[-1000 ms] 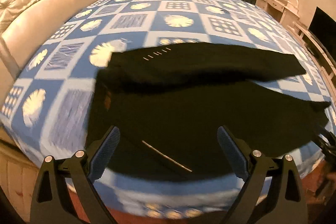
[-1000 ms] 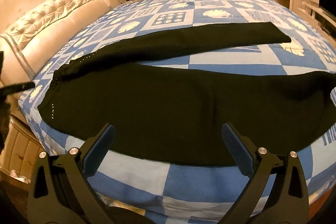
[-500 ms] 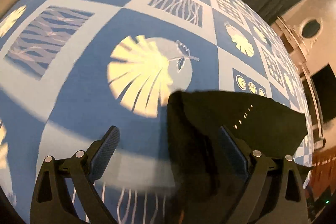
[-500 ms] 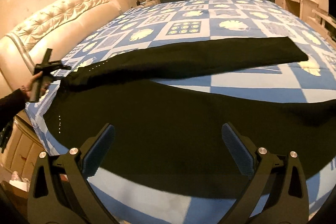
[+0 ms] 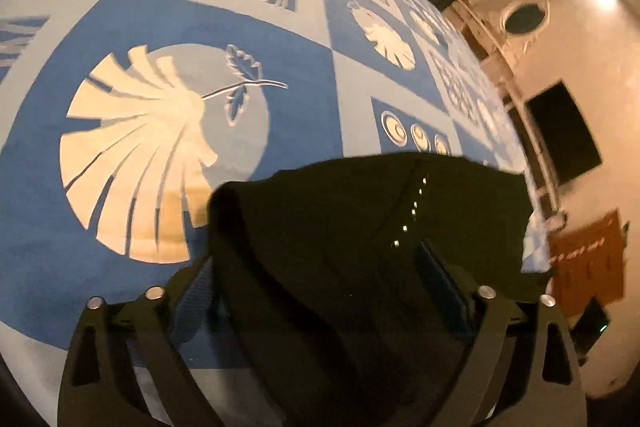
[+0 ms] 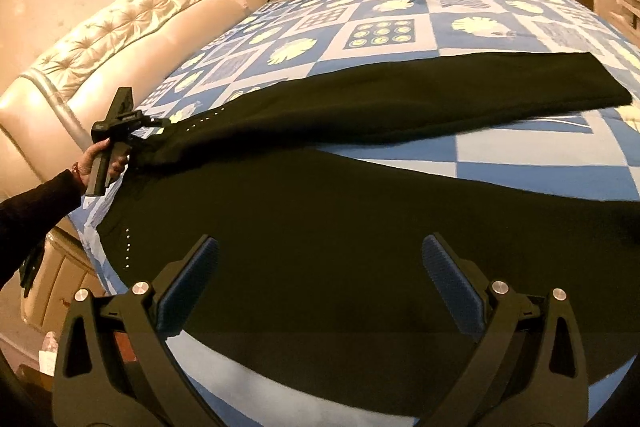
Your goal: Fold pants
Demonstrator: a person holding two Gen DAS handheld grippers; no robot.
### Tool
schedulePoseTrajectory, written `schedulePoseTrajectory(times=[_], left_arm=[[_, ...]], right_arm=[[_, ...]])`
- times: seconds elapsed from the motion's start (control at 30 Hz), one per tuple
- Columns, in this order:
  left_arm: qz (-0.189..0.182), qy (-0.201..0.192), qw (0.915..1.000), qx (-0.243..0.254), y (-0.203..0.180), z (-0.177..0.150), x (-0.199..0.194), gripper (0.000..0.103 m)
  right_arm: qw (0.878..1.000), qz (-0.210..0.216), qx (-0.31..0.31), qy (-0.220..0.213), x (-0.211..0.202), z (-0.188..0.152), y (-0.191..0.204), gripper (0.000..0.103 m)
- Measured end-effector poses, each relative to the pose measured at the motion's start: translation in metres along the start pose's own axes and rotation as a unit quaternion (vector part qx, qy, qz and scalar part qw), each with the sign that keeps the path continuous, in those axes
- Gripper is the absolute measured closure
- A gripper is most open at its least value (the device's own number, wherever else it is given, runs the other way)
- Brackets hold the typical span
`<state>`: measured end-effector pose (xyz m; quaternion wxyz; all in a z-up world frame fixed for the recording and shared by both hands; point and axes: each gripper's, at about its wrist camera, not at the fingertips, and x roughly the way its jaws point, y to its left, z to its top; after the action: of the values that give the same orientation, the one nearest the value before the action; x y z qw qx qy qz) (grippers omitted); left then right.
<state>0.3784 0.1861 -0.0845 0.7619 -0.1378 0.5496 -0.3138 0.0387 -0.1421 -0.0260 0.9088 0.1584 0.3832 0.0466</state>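
Since the earlier frames the left gripper (image 5: 316,267) has travelled from the near edge of the bed to the waist end of the black fabric pants (image 6: 320,227), and its fingers (image 5: 440,275) have just been closing with the bunched waistband corner between them; whether the pads already press on the cloth cannot be told from the left wrist view, as the dark fabric hides the inner faces. The right gripper (image 6: 320,275) has drifted a little sideways and hangs above the nearer leg with its fingers (image 6: 192,275) spread wide and nothing between them. The pants lie across the blue-and-white patchwork bedspread with pale leaf prints (image 6: 500,31), the waist toward the left of the right wrist view, one leg stretching off toward the right far side and the other broad and flat just under the right gripper, the two legs parted in a narrow V with bedspread showing between. A row of small pale studs (image 5: 412,207) runs along the cloth by the left gripper. A person's hand (image 6: 98,163) in a dark sleeve (image 6: 36,211) grips the handle of the left gripper beside the cream tufted headboard (image 6: 132,27).
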Motion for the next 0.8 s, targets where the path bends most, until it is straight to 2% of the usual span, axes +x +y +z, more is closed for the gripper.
schedulePoseTrajectory(times=[0.03,0.1,0.17,0.23,0.27,0.33,0.47,0.57,0.63,0.73,0.8], left_arm=[[-0.001,0.000,1.0000,-0.009,0.004,0.002,-0.001,0.035],[0.009,0.006,0.9998,-0.018,0.010,0.005,0.000,0.065],[0.024,0.013,0.9994,-0.019,0.015,0.006,0.001,0.078],[0.007,0.016,0.9993,-0.032,0.020,0.007,-0.001,0.085],[-0.007,0.019,0.9991,-0.037,0.022,0.007,0.000,0.095],[-0.012,0.018,0.9990,-0.038,0.019,0.006,0.002,0.095],[-0.019,0.005,0.9990,-0.039,0.016,0.006,0.001,0.096],[-0.017,0.012,0.9985,-0.052,0.020,0.005,0.006,0.096],[-0.022,0.011,0.9977,-0.062,0.025,0.004,0.007,0.095],[-0.028,0.008,0.9975,-0.065,0.028,0.003,0.007,0.095],[-0.029,0.008,0.9976,-0.063,0.029,0.003,0.008,0.095]], right_arm=[[1.000,0.004,-0.002,0.000,0.001,0.003,0.000,0.002],[1.000,0.016,-0.012,0.005,0.007,0.010,0.000,0.002],[0.999,0.028,-0.017,0.015,0.016,0.021,-0.002,0.002],[0.999,0.045,-0.019,0.024,0.026,0.037,-0.008,0.002],[0.998,0.051,-0.021,0.032,0.032,0.046,-0.011,0.002],[0.996,0.066,-0.033,0.042,0.043,0.062,-0.019,0.002],[0.991,0.072,-0.099,0.057,0.070,0.118,-0.038,0.002],[0.986,0.051,-0.134,0.081,0.102,0.165,-0.062,0.002],[0.982,0.020,-0.162,0.097,0.124,0.187,-0.074,0.002],[0.963,-0.022,-0.221,0.151,0.168,0.207,-0.085,0.002],[0.944,-0.048,-0.271,0.179,0.194,0.211,-0.083,0.002]])
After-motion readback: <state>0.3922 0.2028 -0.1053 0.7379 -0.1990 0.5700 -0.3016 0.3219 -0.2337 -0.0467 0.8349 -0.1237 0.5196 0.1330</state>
